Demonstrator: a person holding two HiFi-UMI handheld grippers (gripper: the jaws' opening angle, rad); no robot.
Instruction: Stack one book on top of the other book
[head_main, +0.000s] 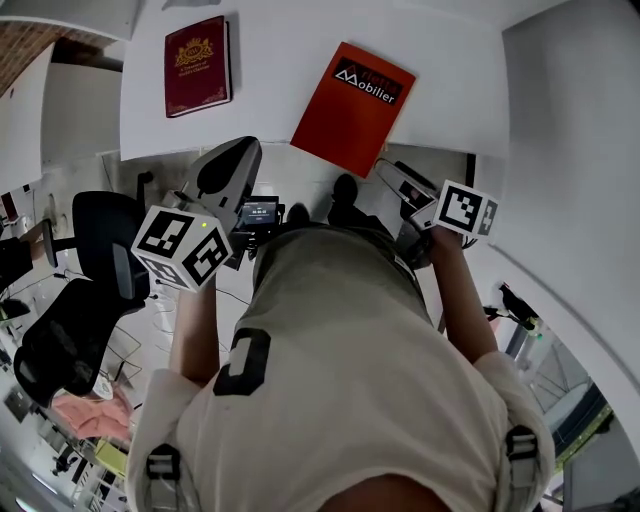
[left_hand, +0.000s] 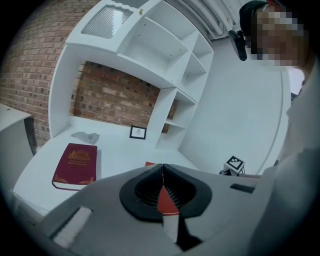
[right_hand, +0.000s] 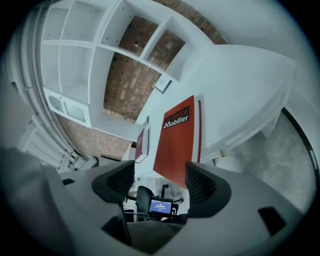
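Head view: I see the orange book lying skewed on the desk, one corner overhanging the near edge, probably to give the jaws a purchase. The maroon book lies well left of it.

Left gripper view: left gripper jaws closed together, empty.

Right gripper view: right gripper jaws wide, empty, aimed at the orange book's overhanging corner.

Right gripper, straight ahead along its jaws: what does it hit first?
Most likely the orange book: its corner, hanging over the edge of the white table, sits in line between the jaws of the open right gripper. Depth is unclear, so it might pass just under.
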